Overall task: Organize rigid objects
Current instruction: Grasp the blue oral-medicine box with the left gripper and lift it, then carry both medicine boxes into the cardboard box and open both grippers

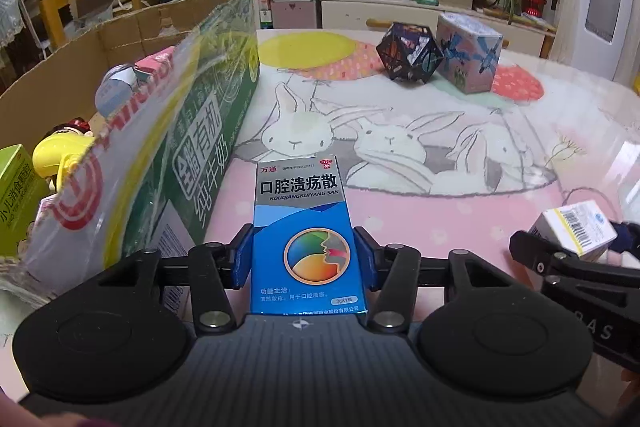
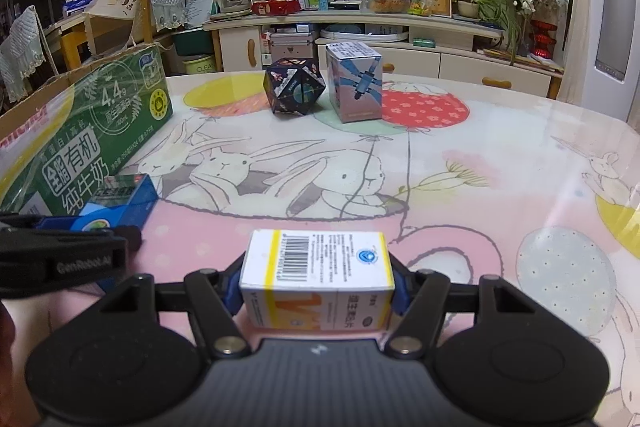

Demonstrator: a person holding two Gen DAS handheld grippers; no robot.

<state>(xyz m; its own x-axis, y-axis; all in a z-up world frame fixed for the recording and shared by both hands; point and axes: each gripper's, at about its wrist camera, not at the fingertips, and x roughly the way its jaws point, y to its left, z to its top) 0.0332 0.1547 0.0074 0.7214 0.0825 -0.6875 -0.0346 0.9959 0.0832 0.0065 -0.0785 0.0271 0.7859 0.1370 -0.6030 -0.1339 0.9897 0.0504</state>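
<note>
The left tool (image 1: 305, 255) is clamped on a tall blue cardboard medicine box (image 1: 306, 235), its blue pads (image 1: 243, 253) gripping only the lower sides, near the worktop (image 1: 440, 203). The right tool (image 2: 318, 283) is clamped on a white cardboard box with a yellow stripe and barcode (image 2: 316, 279), at the near right. The open brown cardboard carton with green printed side (image 1: 208, 115) stands just left and is already crowded. The tall box could pivot between the pads when lifted, or catch the carton's plastic-covered flap. The two tools are close and could knock together. A black faceted puzzle (image 2: 294, 91) and a pale printed cube box (image 2: 354, 87) wait at the far side.
</note>
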